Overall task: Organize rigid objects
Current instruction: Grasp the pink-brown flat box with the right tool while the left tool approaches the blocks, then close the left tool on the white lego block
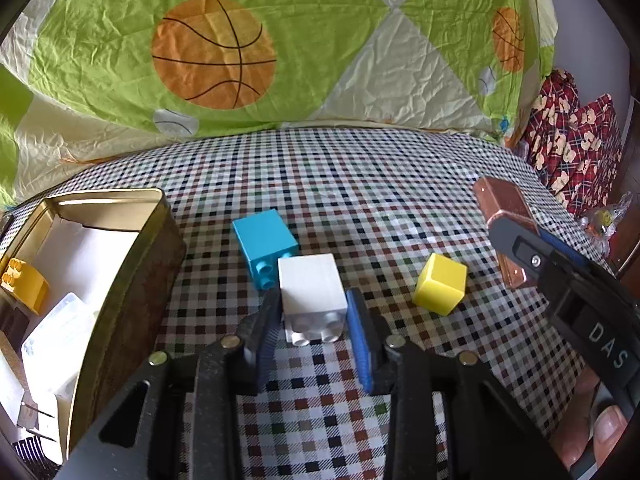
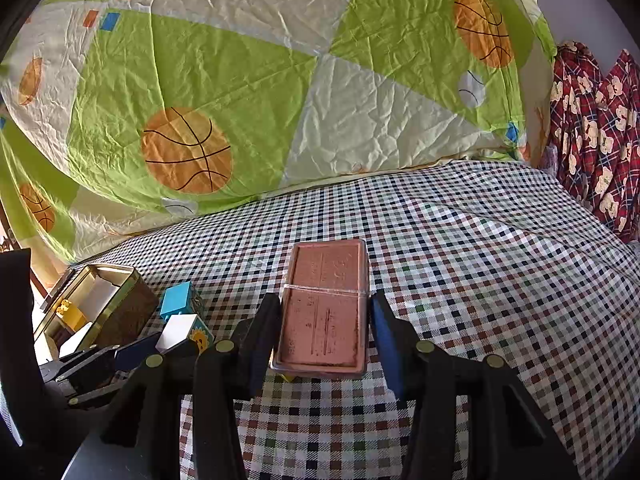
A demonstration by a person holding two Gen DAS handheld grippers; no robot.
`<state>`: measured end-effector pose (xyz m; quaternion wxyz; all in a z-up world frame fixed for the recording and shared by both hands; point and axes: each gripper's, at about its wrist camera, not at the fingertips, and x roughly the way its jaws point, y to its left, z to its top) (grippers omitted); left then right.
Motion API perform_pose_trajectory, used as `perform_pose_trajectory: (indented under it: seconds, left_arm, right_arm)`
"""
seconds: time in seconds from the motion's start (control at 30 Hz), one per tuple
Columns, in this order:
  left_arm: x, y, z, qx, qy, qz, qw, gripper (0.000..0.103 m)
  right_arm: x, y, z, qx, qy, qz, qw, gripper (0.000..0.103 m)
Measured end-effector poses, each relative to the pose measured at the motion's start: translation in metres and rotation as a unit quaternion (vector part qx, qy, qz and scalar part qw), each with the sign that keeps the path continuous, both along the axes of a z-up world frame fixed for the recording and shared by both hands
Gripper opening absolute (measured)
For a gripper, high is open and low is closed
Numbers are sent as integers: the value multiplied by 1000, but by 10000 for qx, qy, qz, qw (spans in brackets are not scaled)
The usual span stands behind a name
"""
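A white block (image 1: 312, 294) lies on the checked cloth between the fingers of my left gripper (image 1: 312, 320); a small gap shows on each side, so the gripper is open around it. A blue block (image 1: 264, 246) lies just behind it, and a yellow cube (image 1: 440, 288) to its right. My right gripper (image 2: 325, 320) holds a copper-coloured flat case (image 2: 325, 308) between its fingers; it also shows in the left wrist view (image 1: 504, 216), lifted off the cloth. The white block (image 2: 178, 330) and blue block (image 2: 176, 300) show at left in the right wrist view.
An open metal tin (image 1: 132, 280) stands at the left with a yellow block (image 1: 24, 286) and white pieces inside; it also shows in the right wrist view (image 2: 120, 312). A green basketball quilt (image 1: 280, 40) rises behind. Red plaid fabric (image 1: 572, 148) lies at the right.
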<state>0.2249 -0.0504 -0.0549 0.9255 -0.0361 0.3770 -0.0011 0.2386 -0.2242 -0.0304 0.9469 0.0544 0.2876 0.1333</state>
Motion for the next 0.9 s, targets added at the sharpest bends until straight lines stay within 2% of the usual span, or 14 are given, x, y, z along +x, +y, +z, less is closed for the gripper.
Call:
perform_pose_trajectory:
  seconds: [0.47,0.67,0.9]
  left_arm:
    - [-30,6,16,122,-735,110,9972,32]
    - [-46,15,24,86,-1150,279,9929,32]
    - [-62,16,30,227,-1515,351,9876,32]
  right_arm:
    - [-9,3,6,65,-200,168,9996,49]
    - [-14,4,9,84,-283,248,9993,49]
    - [-17,3,9,175,-314,324,9988,49]
